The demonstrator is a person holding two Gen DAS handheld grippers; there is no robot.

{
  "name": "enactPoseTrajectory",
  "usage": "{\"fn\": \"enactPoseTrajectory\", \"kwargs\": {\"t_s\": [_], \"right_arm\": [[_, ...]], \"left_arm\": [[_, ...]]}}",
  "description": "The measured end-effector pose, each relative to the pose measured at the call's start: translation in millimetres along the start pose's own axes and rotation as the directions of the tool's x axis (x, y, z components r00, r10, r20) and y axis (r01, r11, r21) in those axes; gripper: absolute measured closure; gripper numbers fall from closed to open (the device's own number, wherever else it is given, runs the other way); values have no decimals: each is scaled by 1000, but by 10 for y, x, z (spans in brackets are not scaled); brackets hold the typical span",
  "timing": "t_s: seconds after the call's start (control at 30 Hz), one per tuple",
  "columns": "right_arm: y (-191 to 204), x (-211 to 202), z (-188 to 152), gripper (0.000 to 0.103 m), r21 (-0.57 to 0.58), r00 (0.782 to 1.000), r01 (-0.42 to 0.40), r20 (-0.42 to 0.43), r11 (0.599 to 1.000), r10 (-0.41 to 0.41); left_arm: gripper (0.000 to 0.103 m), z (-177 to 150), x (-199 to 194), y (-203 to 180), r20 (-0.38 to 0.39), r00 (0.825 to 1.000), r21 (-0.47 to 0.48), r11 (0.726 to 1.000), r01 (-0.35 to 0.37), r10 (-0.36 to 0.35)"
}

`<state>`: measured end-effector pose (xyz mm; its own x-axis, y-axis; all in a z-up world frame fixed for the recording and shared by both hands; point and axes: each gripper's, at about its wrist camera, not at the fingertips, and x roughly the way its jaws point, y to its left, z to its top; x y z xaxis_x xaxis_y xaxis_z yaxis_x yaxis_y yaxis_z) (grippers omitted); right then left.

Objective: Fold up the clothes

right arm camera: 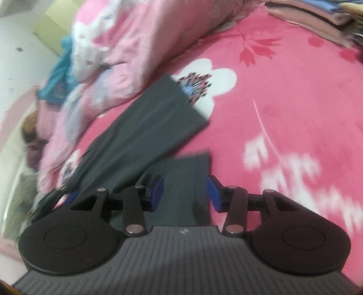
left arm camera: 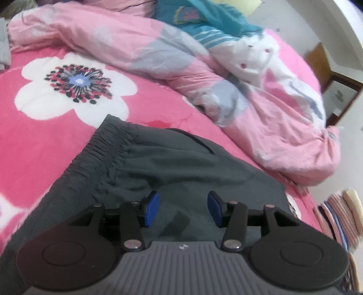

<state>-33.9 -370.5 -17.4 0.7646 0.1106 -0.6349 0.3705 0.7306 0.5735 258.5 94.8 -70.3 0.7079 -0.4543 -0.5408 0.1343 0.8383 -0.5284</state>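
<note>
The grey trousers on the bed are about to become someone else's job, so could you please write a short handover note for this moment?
Left gripper: open, over the grey trousers just below the elastic waistband, holding nothing.
Right gripper: open, a trouser leg end between the pads but not pinched.
The trousers lie on the pink flowered bedspread, beside the crumpled pink duvet. In the right wrist view the legs look partly folded over.
Folded clothes are stacked at the far edge.
Left: finish folding the trousers, add them to the stack.
</note>
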Motion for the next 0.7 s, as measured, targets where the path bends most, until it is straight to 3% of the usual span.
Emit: {"fn": "enactPoseTrajectory", "kwargs": {"t_s": [0.13, 0.3, 0.5, 0.6, 0.7], "right_arm": [[30, -481, -498, 50, -31, 999, 14, 38, 999, -13], [31, -593, -888, 46, -82, 996, 50, 72, 995, -44], [17, -474, -1234, 44, -67, 984, -161, 60, 985, 166], [23, -423, -1434, 43, -37, 962, -271, 31, 962, 272], [48, -346, -1614, 41, -13, 944, -330, -1, 944, 330]], "left_arm": [[52, -182, -495, -118, 28, 999, 45, 999, 20, -21], [48, -596, -1450, -123, 82, 995, 54, 997, 60, -65], [44, -1262, -2240, -146, 130, 991, 119, 993, -12, -4], [43, -1562, -2383, -117, 146, 989, 111, 992, -57, 41], [43, -1706, -2334, -43, 120, 986, 94, 988, -127, 115]]}}
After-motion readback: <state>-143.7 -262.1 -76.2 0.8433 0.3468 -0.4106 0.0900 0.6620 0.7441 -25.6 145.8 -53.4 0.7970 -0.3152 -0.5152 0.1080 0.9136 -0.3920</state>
